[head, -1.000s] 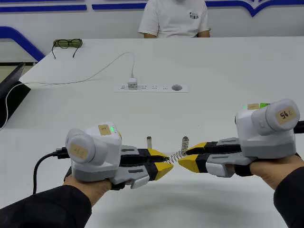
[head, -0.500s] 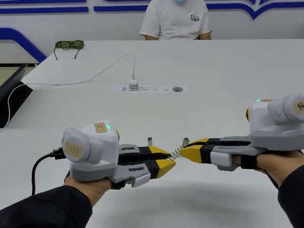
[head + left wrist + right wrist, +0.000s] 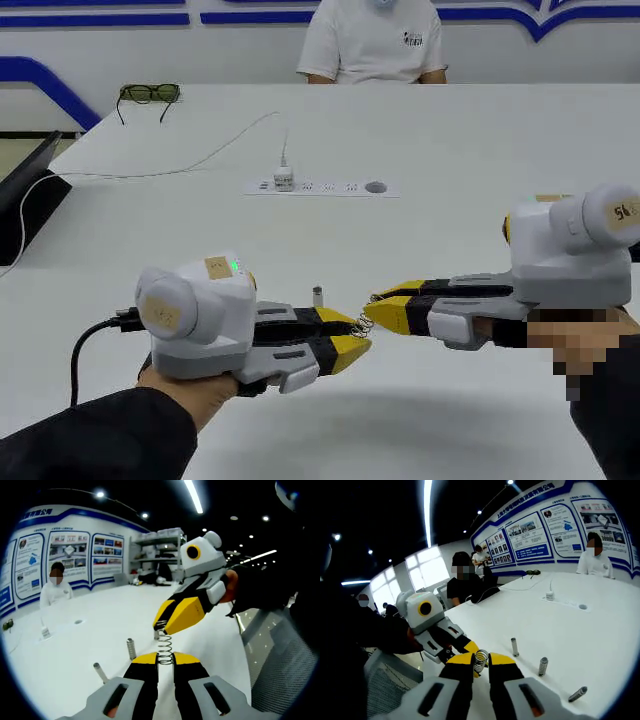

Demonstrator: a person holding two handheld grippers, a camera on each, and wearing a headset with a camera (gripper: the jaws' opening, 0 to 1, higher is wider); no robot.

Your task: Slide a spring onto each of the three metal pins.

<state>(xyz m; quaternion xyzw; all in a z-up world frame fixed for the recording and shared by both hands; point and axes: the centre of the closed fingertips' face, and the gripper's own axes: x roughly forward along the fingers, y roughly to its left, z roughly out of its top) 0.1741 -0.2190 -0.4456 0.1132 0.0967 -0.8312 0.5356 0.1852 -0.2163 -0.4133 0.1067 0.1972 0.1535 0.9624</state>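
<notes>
White surface (image 3: 450, 130) carries a power strip (image 3: 320, 186), glasses (image 3: 150, 93) and a bare pin (image 3: 317, 295); a person (image 3: 372, 40) sits behind. Left gripper (image 3: 358, 335) and right gripper (image 3: 372, 306) both clamp one spring (image 3: 364, 322).

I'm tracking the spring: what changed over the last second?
The right gripper has shifted up and closer to the left gripper, so the spring between them looks shorter. Both grippers still clamp the spring; the bare pin stands as before.
</notes>
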